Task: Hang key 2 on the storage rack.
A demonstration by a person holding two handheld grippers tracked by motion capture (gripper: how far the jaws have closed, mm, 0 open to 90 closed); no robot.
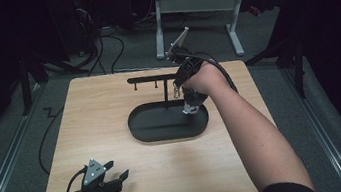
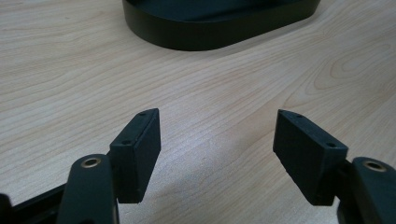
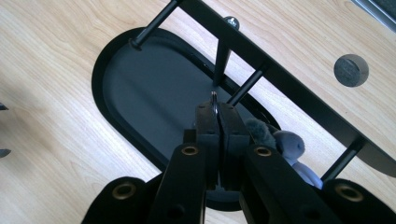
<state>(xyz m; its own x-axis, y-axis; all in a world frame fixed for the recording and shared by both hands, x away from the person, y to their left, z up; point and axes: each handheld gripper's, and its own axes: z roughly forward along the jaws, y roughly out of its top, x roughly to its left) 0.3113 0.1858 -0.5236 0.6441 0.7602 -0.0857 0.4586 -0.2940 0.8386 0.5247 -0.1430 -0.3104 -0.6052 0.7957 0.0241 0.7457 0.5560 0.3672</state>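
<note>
Black oval stand [image 1: 168, 121] with one crossbar, right tongs [image 3: 217, 112] clamped on one keyring [image 3: 214, 99], left tongs [image 2: 217, 154] apart.

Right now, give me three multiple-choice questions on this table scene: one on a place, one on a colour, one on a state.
1. Where is the left gripper?
A) over the near left corner of the table
B) over the far right corner
C) beyond the far edge

2. What colour is the oval tray?
A) white
B) black
C) red

3. How is the right gripper?
A) wide open
B) shut on a thin metal ring
C) shut on a pencil

Answers:
1 A, the high view shows it low at the left, near the person.
2 B, it is dark against the pale wood.
3 B, the jaws meet and the ring pokes out between their tips.
</note>
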